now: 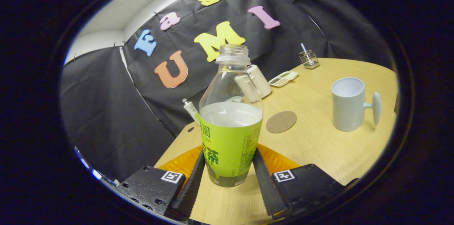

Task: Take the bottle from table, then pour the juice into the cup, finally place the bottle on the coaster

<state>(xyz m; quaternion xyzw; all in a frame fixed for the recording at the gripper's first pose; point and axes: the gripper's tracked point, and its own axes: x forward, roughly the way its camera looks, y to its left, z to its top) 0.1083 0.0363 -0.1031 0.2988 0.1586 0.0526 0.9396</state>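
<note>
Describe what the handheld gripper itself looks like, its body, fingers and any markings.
The gripper has two blocky black housings with screw holes, each bearing a small square black-and-white tag. Two long flat fingers angle forward from them, with ridged, saw-toothed inner faces. An orange curved part sits behind the fingers. No cables or sleeve are visible.

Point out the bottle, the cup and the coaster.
bottle (228, 147): gripper view, on its green label, between the fingers.
cup (347, 106): gripper view, on its side wall, beyond the fingers.
coaster (281, 121): gripper view, on its flat top.
</note>
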